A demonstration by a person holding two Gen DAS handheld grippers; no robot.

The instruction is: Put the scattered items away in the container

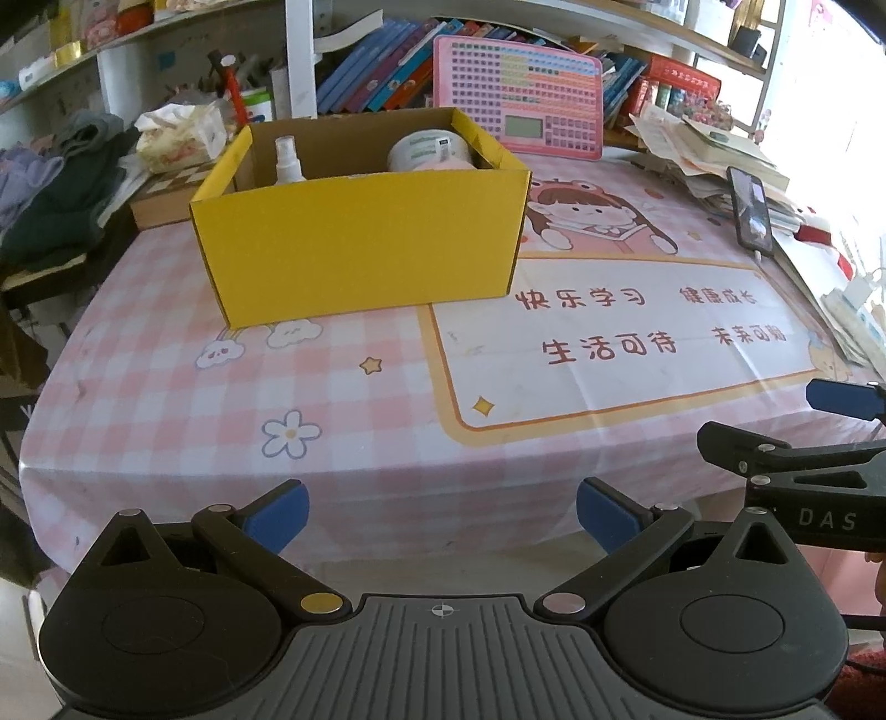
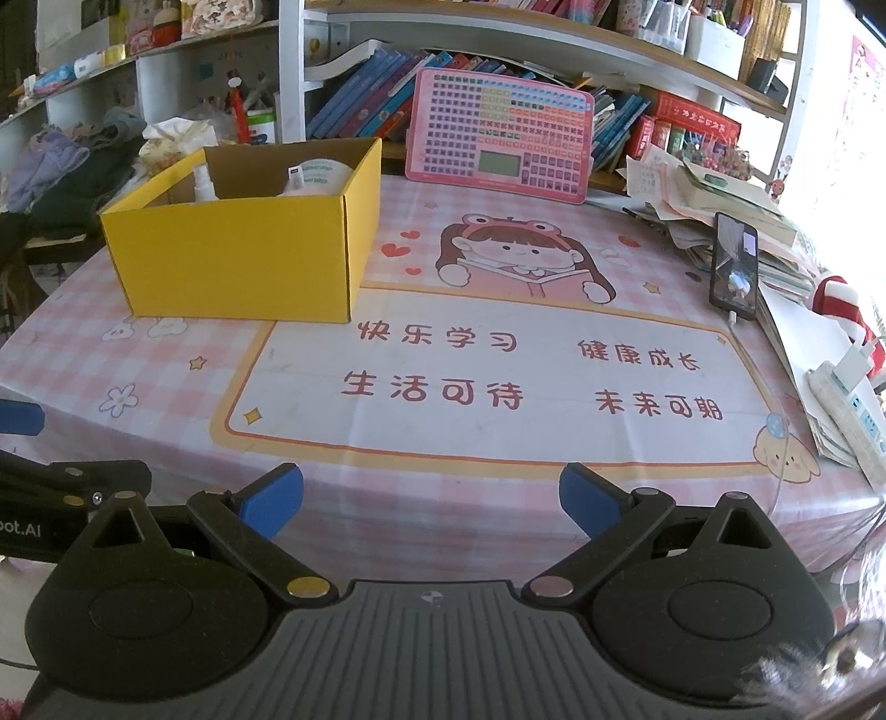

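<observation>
Both claws — left claw [image 1: 443, 515], right claw [image 2: 432, 501] — hung wide and empty off the surface [image 2: 498, 443]; spray bottle [image 1: 288, 160] and tub [image 1: 429, 149] sat in the yellow box [image 1: 360, 243] — tidying looked done.

Both wrist views are bright with daylight that comes from the right, where the far right edge blows out to near white and washes over the paper stack [image 2: 720, 210]. The yellow box [image 1: 360, 243] casts only a soft, faint shadow on the tablecloth [image 1: 166, 387], whose printed characters stay sharp. Fisheye distortion bows the shelves [image 2: 554, 50] and table edges, the corners darken, and the lower right of the right wrist view is smeared.
</observation>
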